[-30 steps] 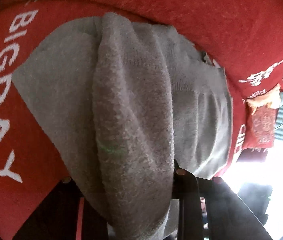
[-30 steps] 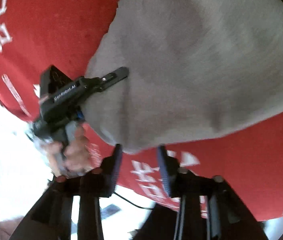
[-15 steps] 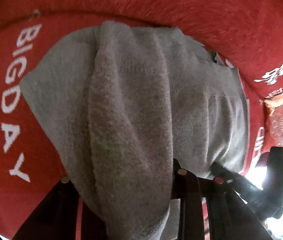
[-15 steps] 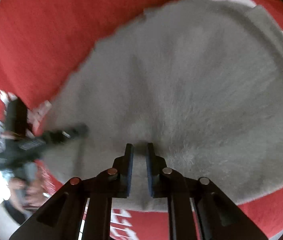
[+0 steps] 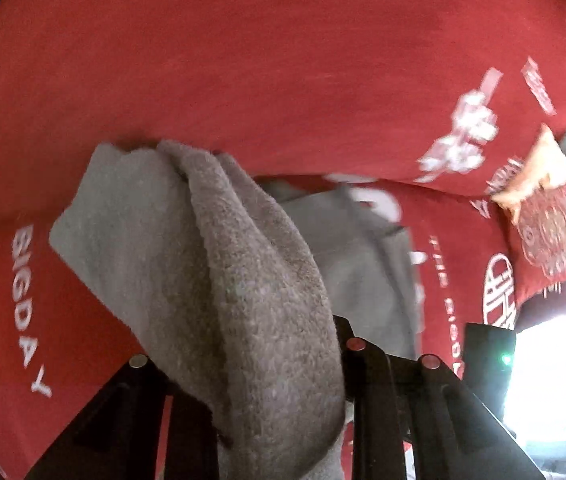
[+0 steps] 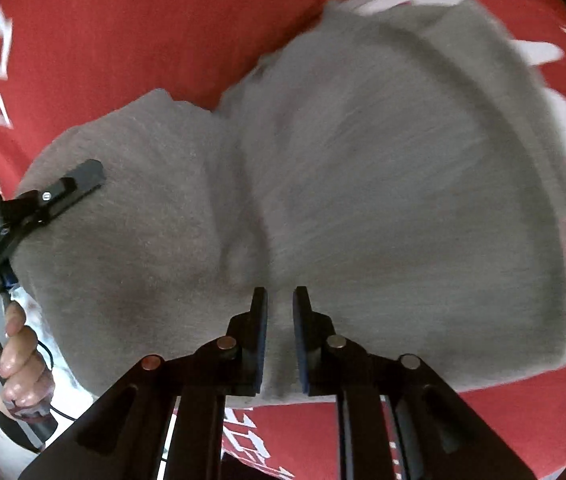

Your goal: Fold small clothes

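Gripping a thick bunched fold of the grey garment [image 5: 243, 300], the left hand-held gripper [image 5: 275, 360] has its jaws spread around the cloth, which fills the gap between them and hides the left finger's tip. The garment is fuzzy knit fabric; in the left wrist view its raised fold runs from the jaws up toward the middle of the frame, with a flatter grey portion [image 5: 359, 264] lying behind it on the red cloth [image 5: 283, 80]. The red cloth carries white lettering, including "BIGDAY" [image 5: 27, 304] at the left. The right hand-held gripper [image 6: 280, 300] has its jaws set narrow and parallel, closed on a small pinch of the garment [image 6: 363, 200] at its near edge. In the right wrist view the garment spreads wide across the red cloth [image 6: 123, 28], with a crease running up from the jaws; the right portion is motion-blurred. At the left of that view the left hand-held gripper [image 6: 79, 180] clamps the garment's left edge, and a hand [image 6: 19, 360] grips its handle. White print [image 6: 563, 112] shows beside the garment's right edge.
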`<state>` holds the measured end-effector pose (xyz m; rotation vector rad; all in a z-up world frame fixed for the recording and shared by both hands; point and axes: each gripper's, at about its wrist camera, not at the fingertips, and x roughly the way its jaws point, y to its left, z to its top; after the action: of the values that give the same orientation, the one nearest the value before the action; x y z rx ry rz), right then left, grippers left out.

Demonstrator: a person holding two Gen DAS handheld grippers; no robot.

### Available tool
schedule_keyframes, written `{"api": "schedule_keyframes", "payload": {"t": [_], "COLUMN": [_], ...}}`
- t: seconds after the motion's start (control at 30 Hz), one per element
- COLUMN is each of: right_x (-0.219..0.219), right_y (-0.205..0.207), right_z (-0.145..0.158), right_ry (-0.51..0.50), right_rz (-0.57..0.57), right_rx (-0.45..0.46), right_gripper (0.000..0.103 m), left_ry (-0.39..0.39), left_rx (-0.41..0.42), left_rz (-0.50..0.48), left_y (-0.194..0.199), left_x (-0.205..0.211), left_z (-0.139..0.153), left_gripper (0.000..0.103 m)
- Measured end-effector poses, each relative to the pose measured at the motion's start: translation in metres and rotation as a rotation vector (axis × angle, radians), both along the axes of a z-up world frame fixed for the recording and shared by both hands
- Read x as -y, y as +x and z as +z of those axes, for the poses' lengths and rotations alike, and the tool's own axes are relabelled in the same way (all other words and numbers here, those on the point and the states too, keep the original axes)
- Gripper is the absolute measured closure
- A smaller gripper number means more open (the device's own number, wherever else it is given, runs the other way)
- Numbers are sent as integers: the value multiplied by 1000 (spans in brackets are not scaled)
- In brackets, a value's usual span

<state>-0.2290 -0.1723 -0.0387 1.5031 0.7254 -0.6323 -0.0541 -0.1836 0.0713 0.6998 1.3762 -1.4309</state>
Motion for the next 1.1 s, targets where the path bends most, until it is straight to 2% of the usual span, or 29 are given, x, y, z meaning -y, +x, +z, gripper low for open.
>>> {"api": "schedule_keyframes", "payload": {"t": [0.07, 0.17, 0.27, 0.33, 0.4, 0.47, 0.53, 0.67, 0.77, 0.87, 0.97, 1.1], "right_x": [6, 10, 9, 4, -2, -7, -13, -19, -16, -11, -10, -12], "right_y": [-23, -55, -82, -112, -127, -136, -139, -146, -151, -161, -166, -186], "right_z": [3, 3, -13, -26, -39, -48, -53, -62, -63, -60, -56, -56], "right_ry": [5, 14, 65, 109, 152, 179, 193, 226, 240, 227, 216, 221], "right_rz": [-51, -116, -179, -229, -281, -312, -327, -360, -375, -379, -399, -440], "right_rx": [28, 67, 113, 149, 191, 218, 237, 276, 286, 282, 288, 325], "right_gripper": [87, 87, 87, 87, 87, 87, 87, 87, 87, 86, 84, 75], "left_ry": [-15, -18, 15, 55, 96, 113, 75, 18, 8, -43, -64, -12], "left_rx": [28, 73, 112, 181, 237, 263, 275, 298, 256, 176, 160, 182], "left_rz": [-67, -166, -242, -278, -293, -300, -306, -376, -392, -389, -340, -227], "left_y": [-36, -93, -148, -177, -195, -208, -221, -246, -249, -243, -221, -164], "left_x": [17, 35, 56, 65, 68, 67, 64, 59, 59, 55, 49, 36], "left_z": [8, 5, -17, -40, -59, -69, -63, -50, -41, -24, -13, -19], "left_gripper": [77, 77, 77, 76, 75, 65, 54, 52, 52, 52, 52, 51]}}
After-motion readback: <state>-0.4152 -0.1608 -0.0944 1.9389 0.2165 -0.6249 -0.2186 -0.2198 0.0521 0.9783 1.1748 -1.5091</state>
